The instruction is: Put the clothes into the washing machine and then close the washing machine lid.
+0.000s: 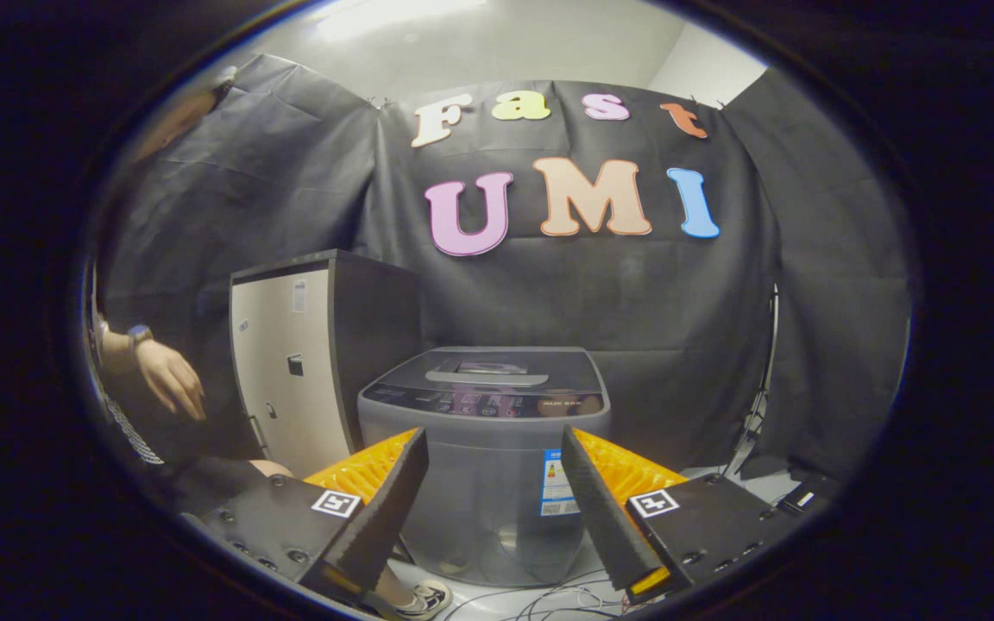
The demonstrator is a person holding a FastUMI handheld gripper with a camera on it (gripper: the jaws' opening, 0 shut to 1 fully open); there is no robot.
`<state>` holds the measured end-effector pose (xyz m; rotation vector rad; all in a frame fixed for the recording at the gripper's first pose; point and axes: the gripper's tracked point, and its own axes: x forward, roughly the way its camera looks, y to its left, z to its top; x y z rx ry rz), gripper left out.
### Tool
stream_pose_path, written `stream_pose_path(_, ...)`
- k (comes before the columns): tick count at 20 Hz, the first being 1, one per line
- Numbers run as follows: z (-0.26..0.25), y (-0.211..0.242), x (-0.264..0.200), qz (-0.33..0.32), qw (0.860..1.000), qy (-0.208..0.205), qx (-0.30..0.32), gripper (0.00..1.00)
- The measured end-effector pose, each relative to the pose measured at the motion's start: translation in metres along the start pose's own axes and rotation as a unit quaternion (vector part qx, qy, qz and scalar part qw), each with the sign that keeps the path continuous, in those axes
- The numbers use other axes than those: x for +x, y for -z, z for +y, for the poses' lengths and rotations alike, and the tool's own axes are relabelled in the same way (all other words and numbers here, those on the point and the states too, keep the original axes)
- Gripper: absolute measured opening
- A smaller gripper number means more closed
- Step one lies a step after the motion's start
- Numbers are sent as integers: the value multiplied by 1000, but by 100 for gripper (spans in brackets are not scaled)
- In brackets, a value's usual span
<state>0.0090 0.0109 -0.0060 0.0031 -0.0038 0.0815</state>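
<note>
A grey top-loading washing machine (484,448) stands on the floor straight ahead, beyond my fingers. Its lid (497,371) lies flat and shut on top, with a dark control panel along the front edge. My gripper (493,442) is open, its two fingers spread wide apart with nothing between them; the machine's front shows through the gap. No clothes show anywhere.
A tall cabinet (290,362) with a pale door stands left of the machine. A person's hand (171,379) with a wristwatch hangs at the far left, and a shoe (424,597) shows near the floor. Cables (566,597) lie in front of the machine.
</note>
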Motion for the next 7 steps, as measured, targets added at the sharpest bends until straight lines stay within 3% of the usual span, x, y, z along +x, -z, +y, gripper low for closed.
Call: stream_pose_path(7,-2,-1,1,-1,1000,4,0,97)
